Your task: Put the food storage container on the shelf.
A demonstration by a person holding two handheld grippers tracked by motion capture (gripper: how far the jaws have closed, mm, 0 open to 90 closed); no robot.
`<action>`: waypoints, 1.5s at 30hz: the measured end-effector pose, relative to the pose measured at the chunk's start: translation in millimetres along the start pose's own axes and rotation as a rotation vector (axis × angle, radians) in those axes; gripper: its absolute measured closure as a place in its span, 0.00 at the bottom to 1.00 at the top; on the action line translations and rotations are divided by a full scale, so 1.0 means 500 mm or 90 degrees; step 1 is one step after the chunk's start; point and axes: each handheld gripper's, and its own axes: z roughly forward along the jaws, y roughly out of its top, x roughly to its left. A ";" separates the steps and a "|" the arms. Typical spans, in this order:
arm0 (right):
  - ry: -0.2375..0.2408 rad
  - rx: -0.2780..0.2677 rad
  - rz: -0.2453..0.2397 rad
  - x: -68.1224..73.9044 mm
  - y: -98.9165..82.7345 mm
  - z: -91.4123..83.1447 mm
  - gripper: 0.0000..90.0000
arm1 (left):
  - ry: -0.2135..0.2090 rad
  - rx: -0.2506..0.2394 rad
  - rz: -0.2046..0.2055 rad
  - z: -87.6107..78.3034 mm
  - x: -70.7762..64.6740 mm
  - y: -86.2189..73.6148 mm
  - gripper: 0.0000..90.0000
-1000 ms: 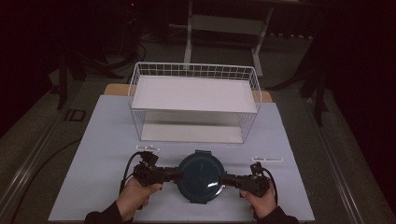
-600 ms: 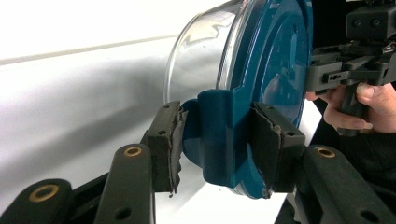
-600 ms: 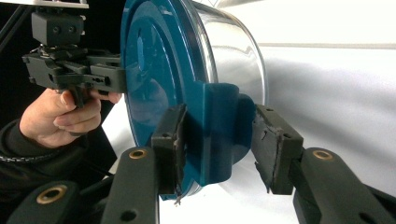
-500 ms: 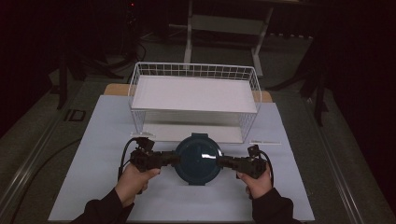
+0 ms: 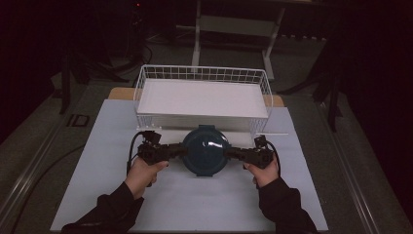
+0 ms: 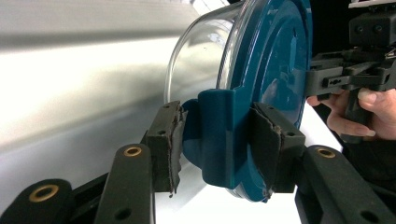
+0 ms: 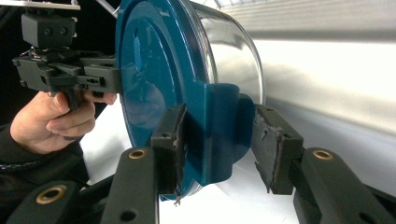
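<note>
You find no text, label, brand or number that can be read in these pictures. The blue lid [image 5: 205,148] carries no writing that you can make out, and neither do the black jaws beside it. On the floor left of the table [image 5: 112,146] a small dark mark [image 5: 78,120] shows, but it is too small to read.

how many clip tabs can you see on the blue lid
2. One lid tab sits on the lid's left side between the left gripper pads; the other tab sits on its right side between the right gripper pads. Others may be hidden.
</note>
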 end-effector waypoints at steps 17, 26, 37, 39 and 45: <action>-0.019 -0.017 0.007 -0.068 0.023 0.052 0.62 | 0.013 -0.023 -0.015 0.054 0.068 0.012 0.61; -0.035 -0.018 0.000 -0.087 0.030 0.063 0.62 | 0.008 -0.021 -0.011 0.072 0.091 0.015 0.61; -0.049 -0.010 -0.007 -0.088 0.039 0.075 0.60 | -0.001 -0.019 -0.038 0.074 0.107 0.014 0.60; -0.055 -0.017 -0.012 -0.087 0.039 0.077 0.60 | -0.003 -0.018 -0.042 0.075 0.109 0.015 0.60; -0.069 -0.032 -0.018 -0.087 0.040 0.081 0.59 | -0.014 -0.023 -0.052 0.079 0.118 0.011 0.58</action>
